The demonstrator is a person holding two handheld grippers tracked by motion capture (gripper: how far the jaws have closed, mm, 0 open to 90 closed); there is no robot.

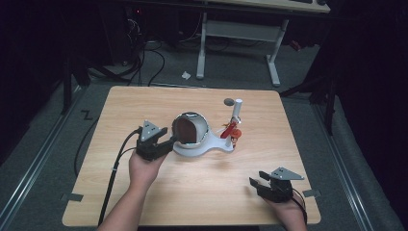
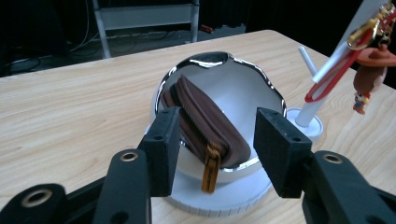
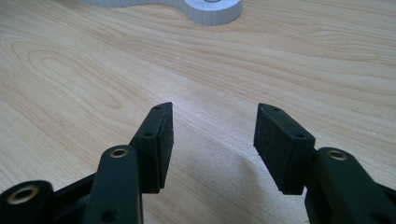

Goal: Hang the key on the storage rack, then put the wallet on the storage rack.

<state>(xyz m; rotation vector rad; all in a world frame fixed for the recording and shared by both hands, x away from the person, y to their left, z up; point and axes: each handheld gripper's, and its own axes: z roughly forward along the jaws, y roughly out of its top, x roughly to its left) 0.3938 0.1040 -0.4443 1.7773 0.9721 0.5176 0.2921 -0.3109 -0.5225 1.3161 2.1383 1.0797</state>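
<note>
We find no readable text, label, brand, number or sign anywhere. The brown pouch [image 2: 205, 126], the shiny bowl [image 2: 247, 88] and the keychain figure [image 2: 369, 70] toward the far edge of the surface [image 1: 144, 192] carry no lettering we can read.
</note>
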